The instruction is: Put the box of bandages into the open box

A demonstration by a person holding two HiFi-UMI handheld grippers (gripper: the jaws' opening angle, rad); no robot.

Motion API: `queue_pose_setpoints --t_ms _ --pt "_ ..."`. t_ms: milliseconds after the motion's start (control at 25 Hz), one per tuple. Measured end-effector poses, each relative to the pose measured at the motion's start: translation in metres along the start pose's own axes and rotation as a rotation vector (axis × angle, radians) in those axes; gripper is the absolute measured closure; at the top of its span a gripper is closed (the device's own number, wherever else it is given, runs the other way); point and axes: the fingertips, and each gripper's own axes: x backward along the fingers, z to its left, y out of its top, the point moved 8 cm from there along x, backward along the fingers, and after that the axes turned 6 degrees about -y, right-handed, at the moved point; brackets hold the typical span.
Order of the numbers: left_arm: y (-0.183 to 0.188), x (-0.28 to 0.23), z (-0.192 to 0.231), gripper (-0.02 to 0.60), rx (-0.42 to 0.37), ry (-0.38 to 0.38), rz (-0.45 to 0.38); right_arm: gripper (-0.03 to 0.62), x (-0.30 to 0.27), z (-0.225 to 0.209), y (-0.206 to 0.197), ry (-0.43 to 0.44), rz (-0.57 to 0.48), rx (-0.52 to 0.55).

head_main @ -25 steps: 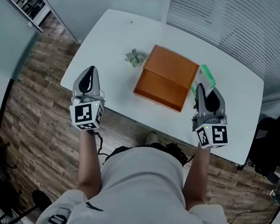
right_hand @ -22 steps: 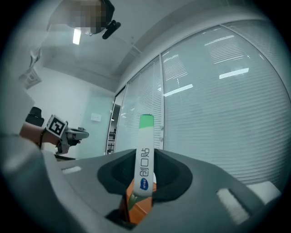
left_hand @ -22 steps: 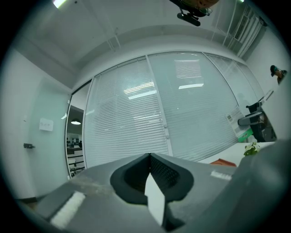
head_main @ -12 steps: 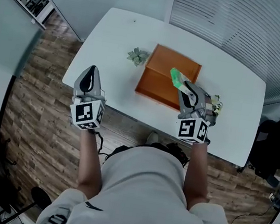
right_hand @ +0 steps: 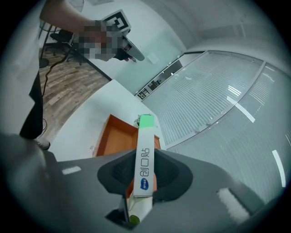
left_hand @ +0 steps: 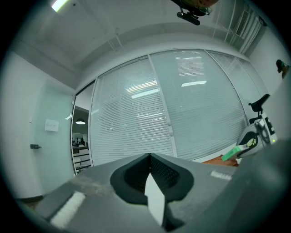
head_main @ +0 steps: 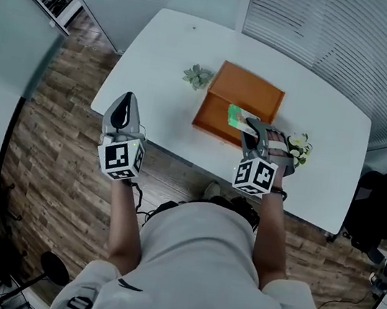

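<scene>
So the open box (head_main: 253,92) sits about mid-table (head_main: 159,50), and everything else is placed off that. A little plant (head_main: 197,76) is just beside its left side, toward the far corner. A second small plant (head_main: 299,146) is on the table off the box's near right corner. The box of bandages (head_main: 235,116) is up over the open box's near edge, between the jaws of the right gripper (head_main: 250,128), which is on the near side. The left gripper (head_main: 121,108) is well left of the open box and nearer the person, past the table edge and over the floor (head_main: 51,135). A chair (head_main: 386,189) stands well to the right, beyond the table end.
</scene>
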Motion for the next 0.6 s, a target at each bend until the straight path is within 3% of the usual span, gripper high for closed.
queue_pose_setpoints --t_ms 320,600 --pt "-0.002 0.0 0.003 0.575 -0.001 0.001 0.007 0.49 -0.014 0.008 -0.006 0.053 0.039 0.023" --pt "-0.002 0.002 0.005 0.575 0.0 0.002 0.007 0.393 -0.016 0.007 -0.011 0.075 0.054 -0.012"
